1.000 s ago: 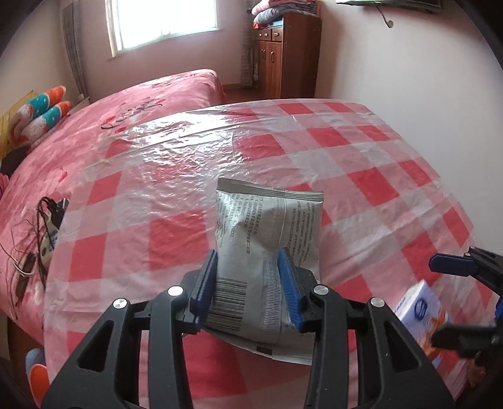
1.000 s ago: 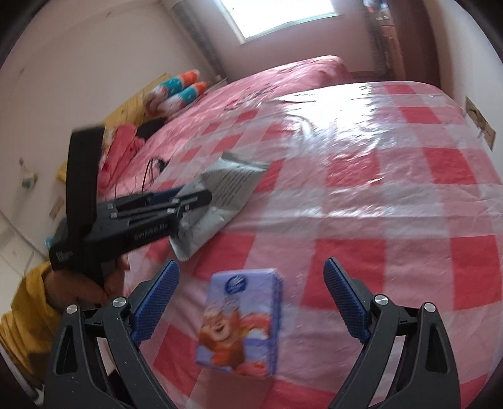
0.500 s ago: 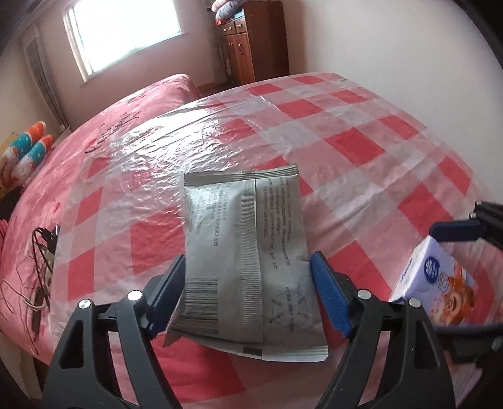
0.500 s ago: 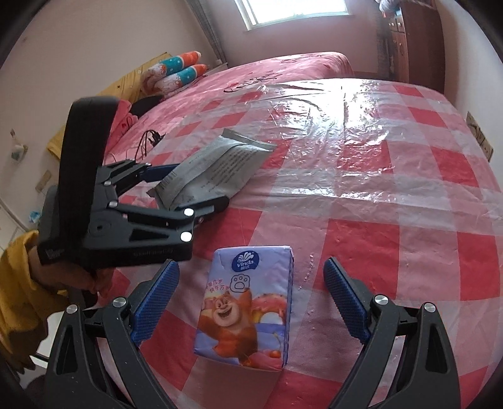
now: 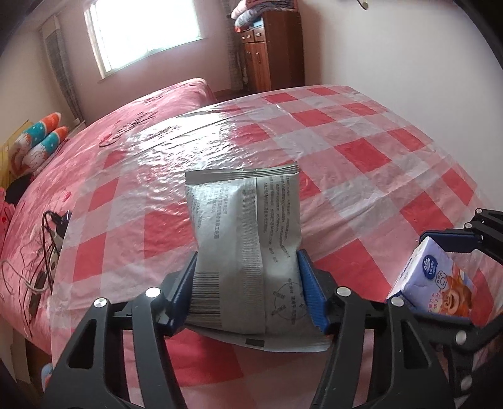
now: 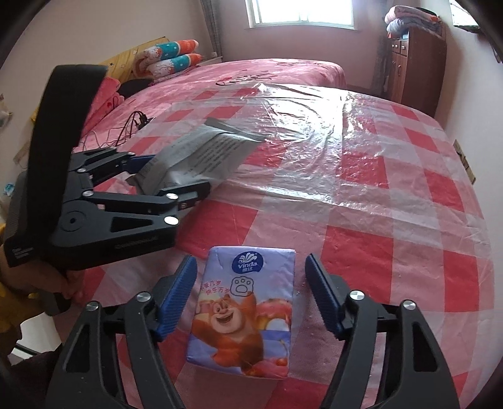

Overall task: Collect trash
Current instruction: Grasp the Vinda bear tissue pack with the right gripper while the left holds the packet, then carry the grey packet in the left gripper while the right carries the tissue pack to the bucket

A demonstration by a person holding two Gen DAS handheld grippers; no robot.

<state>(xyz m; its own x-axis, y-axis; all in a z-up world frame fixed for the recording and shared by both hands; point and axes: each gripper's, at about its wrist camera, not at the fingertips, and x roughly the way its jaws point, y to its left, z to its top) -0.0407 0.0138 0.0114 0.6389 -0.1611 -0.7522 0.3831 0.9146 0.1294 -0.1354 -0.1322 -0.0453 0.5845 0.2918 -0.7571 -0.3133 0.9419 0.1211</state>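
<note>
Far left, a pink bed (image 5: 132, 132) with dark cables (image 5: 41, 251) beside the counter (image 5: 361, 151), covered in red-and-white checked plastic. Left of centre, left gripper (image 5: 248, 292), blue fingers (image 5: 309, 295) closing, pads touching both sides of a grey foil packet (image 5: 248, 239) whose far end reaches out over the counter. Further right, right gripper (image 6: 251, 295), fingers (image 6: 176, 295) closing at medium width around a purple tissue pack (image 6: 245, 314) with a cartoon bear, lying flat on the counter; narrow gaps showing on both sides, pads not yet touching. At the back, a window (image 5: 144, 28) and a brown wooden cabinet (image 5: 270, 53) topped with folded blankets.
</note>
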